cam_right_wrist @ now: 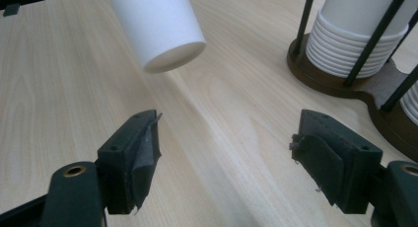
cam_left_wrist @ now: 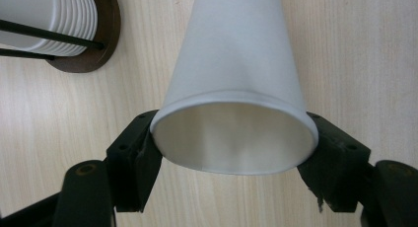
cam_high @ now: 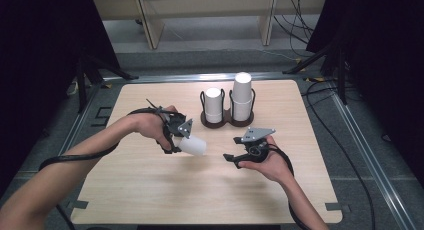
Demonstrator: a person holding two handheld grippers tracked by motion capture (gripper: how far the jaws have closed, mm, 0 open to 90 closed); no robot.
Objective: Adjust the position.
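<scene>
A white paper cup is held on its side above the wooden table, rim toward my left gripper, which is shut on the cup at the rim. In the right gripper view the same cup hangs ahead, base pointing this way. My right gripper stands open over bare table, to the right of the cup, nothing between its pads. A dark two-post holder carries two stacks of white cups.
The holder stands at the table's back middle. Black cables trail from both grippers across the table edges. Dark stands and a metal frame rail surround the table. A light wooden shelf is behind it.
</scene>
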